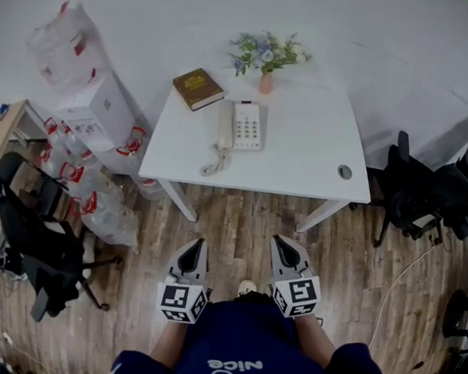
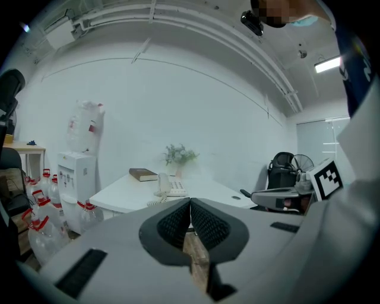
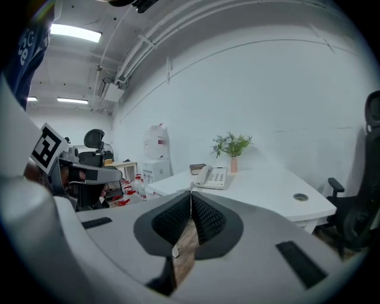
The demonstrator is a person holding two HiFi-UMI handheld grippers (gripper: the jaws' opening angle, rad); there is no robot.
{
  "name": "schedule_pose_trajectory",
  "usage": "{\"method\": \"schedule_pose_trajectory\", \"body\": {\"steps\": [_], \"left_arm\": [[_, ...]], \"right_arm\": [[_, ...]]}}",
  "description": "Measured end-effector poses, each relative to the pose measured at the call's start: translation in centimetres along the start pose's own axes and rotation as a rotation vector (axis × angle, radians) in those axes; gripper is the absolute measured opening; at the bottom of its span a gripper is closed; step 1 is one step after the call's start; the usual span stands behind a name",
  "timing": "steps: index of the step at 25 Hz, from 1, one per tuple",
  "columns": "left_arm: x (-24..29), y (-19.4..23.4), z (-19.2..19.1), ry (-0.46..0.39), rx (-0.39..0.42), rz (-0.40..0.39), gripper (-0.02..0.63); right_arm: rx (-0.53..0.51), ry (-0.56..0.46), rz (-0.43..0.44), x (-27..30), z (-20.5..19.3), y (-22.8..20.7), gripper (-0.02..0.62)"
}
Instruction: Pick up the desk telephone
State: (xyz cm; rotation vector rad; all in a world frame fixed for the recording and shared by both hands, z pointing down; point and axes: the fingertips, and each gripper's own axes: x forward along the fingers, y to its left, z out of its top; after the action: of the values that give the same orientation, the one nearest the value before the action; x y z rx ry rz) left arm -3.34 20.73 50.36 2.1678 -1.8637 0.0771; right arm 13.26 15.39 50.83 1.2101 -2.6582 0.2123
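1. Resting on the white worktop [image 1: 300, 159], the desk telephone [image 1: 240, 127] lies left of the worktop's centre.
2. The handset [image 1: 225, 126] lies in its cradle on the left side of the telephone, beside the keypad.
3. The coiled cord [image 1: 214, 166] runs from the handset toward the near edge of the worktop and stays on the surface.
4. A brown book [image 1: 198, 88] lies at the far left corner, near the telephone but not touching it.
5. A small vase [image 1: 265, 82] holding flowers stands upright at the far edge, just behind the telephone.
6. A round cable port [image 1: 344, 171] is set into the worktop near its right near corner, well apart from the telephone.
7. The left tool [image 1: 196, 242] is held over the wooden floor [image 1: 240, 215], short of the worktop's near edge. Its jaws are fully together with nothing between them.
8. The right tool [image 1: 281, 240] is held beside it at the same level, also over the floor. Its jaws are likewise pressed together and empty.
9. Both tools point toward the worktop, and both are well apart from the telephone.
10. A water dispenser [image 1: 99, 113] and a group of bottles [image 1: 97, 205] stand on the floor to the left of the worktop.
11. A black chair [image 1: 413, 195] stands to the right of the worktop.
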Motion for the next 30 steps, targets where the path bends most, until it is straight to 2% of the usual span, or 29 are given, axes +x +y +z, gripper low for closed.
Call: {"method": "schedule_pose_trajectory", "body": {"steps": [6, 12, 18, 23, 30], "left_arm": [[4.7, -2.0, 1.0, -0.005, 0.007, 0.006, 0.017], [6.9, -3.1, 0.8, 0.02, 0.018, -0.007, 0.017], [8.7, -2.5, 0.9, 0.03, 0.005, -0.016, 0.017], [11.1, -2.2, 0.7, 0.045, 0.017, -0.062, 0.017], [15.4, 1.0, 2.5, 0.038, 0.016, -0.094, 0.017]], "right_arm": [[0.005, 0.001, 0.028, 2.0, 0.5, -4.0, 0.023], [0.021, 0.004, 0.034, 2.9, 0.5, -5.8, 0.023], [0.027, 0.022, 0.046, 3.9, 0.1, -5.7, 0.023], [0.032, 0.032, 0.025, 5.8, 0.1, -6.4, 0.023], [0.023, 0.046, -0.014, 10.3, 1.3, -7.7, 0.023]]}}
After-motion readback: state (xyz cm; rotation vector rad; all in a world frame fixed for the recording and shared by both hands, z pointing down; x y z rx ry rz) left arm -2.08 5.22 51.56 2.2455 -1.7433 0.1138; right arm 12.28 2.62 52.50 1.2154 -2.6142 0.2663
